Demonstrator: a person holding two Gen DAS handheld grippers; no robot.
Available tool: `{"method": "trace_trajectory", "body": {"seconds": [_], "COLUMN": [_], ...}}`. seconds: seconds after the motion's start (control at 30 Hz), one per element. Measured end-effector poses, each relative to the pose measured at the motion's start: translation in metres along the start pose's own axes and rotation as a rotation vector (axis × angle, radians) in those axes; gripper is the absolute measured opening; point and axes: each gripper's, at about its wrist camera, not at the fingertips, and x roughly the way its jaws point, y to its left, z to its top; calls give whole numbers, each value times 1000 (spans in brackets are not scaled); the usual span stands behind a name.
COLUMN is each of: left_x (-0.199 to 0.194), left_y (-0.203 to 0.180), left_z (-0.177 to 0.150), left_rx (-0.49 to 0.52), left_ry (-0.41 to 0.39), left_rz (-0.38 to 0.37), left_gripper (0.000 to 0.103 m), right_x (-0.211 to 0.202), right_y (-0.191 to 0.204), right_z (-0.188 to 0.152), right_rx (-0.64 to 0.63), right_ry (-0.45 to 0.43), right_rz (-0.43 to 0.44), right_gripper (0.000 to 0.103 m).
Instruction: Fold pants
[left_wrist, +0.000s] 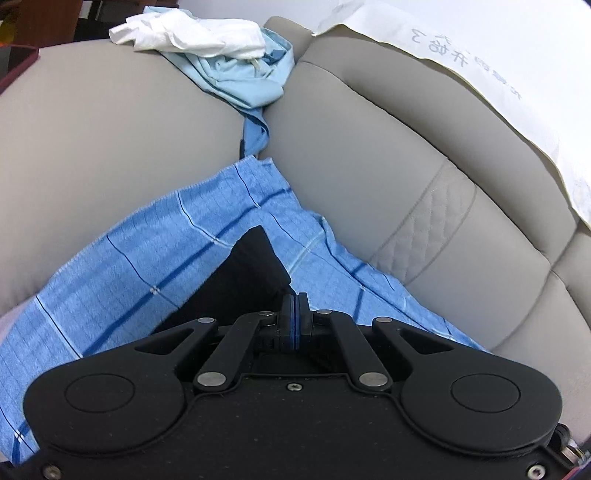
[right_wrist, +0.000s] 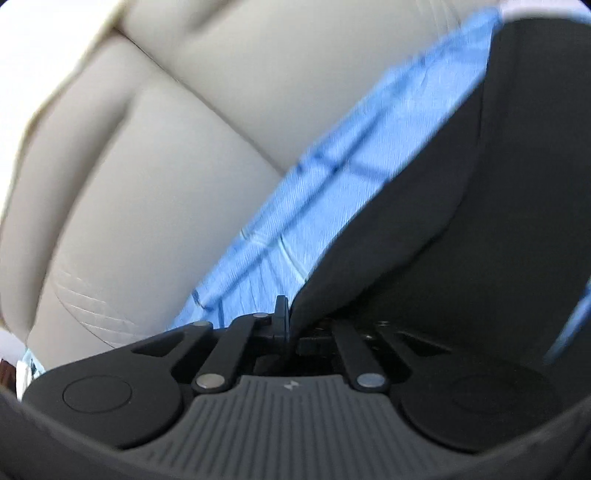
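Observation:
Black pants (left_wrist: 255, 269) lie over a blue checked cloth (left_wrist: 147, 266) on a grey sofa. My left gripper (left_wrist: 294, 317) is shut on a peak of the black pants fabric, pinched between its pads. In the right wrist view my right gripper (right_wrist: 286, 321) is shut on an edge of the black pants (right_wrist: 461, 240), which fill the right side of that view. The blue checked cloth (right_wrist: 314, 206) shows beneath them. That view is blurred.
Grey sofa seat cushion (left_wrist: 110, 140) and backrest (left_wrist: 388, 158) with a quilted panel. A crumpled white and light blue garment heap (left_wrist: 221, 48) lies at the far end. A white printed sheet (left_wrist: 498, 74) hangs over the backrest.

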Motion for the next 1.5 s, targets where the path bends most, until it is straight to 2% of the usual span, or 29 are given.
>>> {"method": "trace_trajectory", "body": {"seconds": [0.1,0.2,0.33,0.43,0.57,0.73,0.87,0.97,1.0,1.07,1.1,1.27,1.3,1.4,1.5], "left_x": [-18,-43,-67,-75,-76,-72,-72,-68,-66,-61,-60,-70,-77,-96,-99], "left_y": [2,13,44,69,96,113,113,115,118,123,128,134,129,104,80], "left_z": [-14,-35,-66,-87,-109,-130,-138,-141,-142,-140,-139,-132,-131,-130,-134], "left_rx": [54,101,78,47,17,-4,26,36,28,23,9,-19,-2,94,171], "left_ry": [-49,-92,-84,-56,-11,21,5,11,14,14,18,-2,-32,-145,-164], "left_rz": [-10,-8,29,87,154,204,230,267,292,365,373,330,316,269,167], "left_gripper": [2,2,2,2,2,2,2,3,2,2,1,2,3,6,9], "right_x": [-63,-129,-187,-198,-202,-197,-200,-197,-197,-198,-197,-192,-193,-199,-209], "right_y": [5,-3,-27,-25,-28,-39,-45,-47,-48,-50,-52,-77,-83,-103,-126], "right_z": [-15,-46,-100,-145,-178,-197,-206,-211,-213,-213,-210,-165,-153,-121,-96], "right_rx": [-191,-321,-420,-500,-532,-555,-583,-617,-625,-642,-641,-550,-527,-446,-357], "right_ry": [-134,-238,-271,-241,-171,-130,-125,-104,-111,-145,-160,-229,-241,-280,-327], "right_rz": [17,22,-17,-65,-109,-131,-138,-148,-154,-176,-194,-317,-344,-453,-532], "right_gripper": [6,6,6,6,6,7,8,12,30,34,37,39,46,59,66]}}
